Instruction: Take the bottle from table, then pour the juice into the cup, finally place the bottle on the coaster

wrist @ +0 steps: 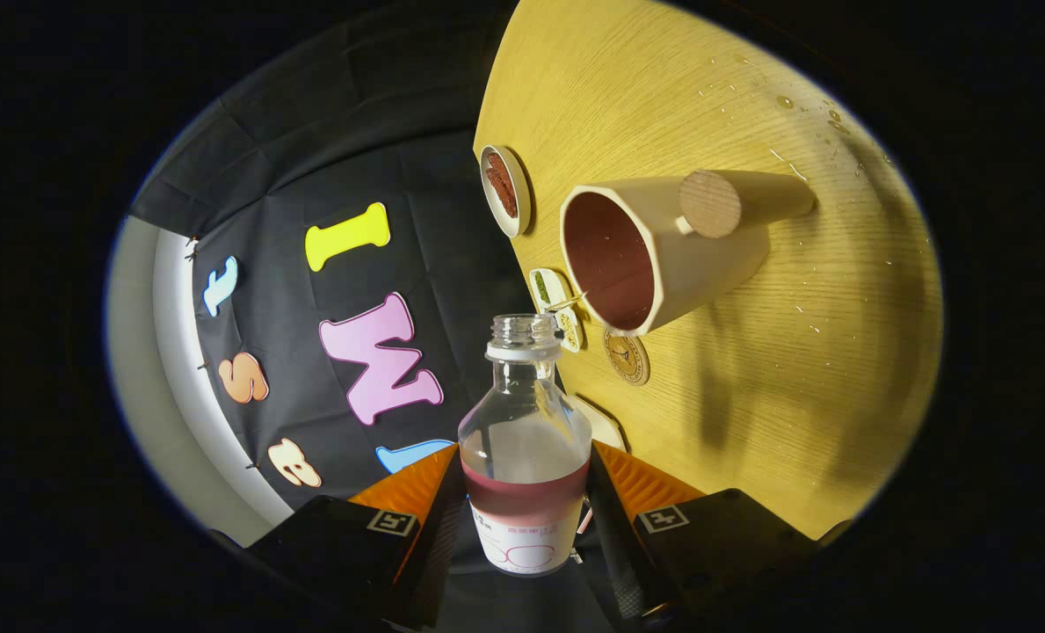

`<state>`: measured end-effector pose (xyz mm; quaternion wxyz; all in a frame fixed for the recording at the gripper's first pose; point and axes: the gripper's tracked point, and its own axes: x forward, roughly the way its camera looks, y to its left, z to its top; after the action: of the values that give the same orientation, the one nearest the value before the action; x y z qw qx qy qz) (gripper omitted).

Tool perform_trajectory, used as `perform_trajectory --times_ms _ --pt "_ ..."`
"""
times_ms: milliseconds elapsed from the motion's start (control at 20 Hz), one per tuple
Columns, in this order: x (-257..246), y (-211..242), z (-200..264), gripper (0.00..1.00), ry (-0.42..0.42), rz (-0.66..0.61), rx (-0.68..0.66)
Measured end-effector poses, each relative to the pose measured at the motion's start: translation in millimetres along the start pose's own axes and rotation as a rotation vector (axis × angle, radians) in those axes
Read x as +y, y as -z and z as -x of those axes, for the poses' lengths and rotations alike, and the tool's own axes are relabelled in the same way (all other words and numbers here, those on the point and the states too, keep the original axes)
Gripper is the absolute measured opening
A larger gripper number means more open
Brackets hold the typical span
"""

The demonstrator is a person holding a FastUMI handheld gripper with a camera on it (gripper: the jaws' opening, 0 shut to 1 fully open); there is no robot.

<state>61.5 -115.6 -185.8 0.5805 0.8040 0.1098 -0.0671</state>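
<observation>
Claw grips uncapped bottle, juice low; cup holds none.

The cup partly hides a round coaster and a small card.

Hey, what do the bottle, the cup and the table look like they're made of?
Bottle, clamped between the gripper's fingers: clear glossy plastic or glass, see-through. Cup: matte cream ceramic or plastic, with a wood-grain handle end. Table: light wood or veneer, visible grain.
</observation>
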Motion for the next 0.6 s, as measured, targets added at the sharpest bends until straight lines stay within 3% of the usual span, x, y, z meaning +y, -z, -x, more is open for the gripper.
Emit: perform_trajectory --times_ms 600 --pt "7.5 -4.0 -4.2 0.76 -0.017 -0.060 -0.002"
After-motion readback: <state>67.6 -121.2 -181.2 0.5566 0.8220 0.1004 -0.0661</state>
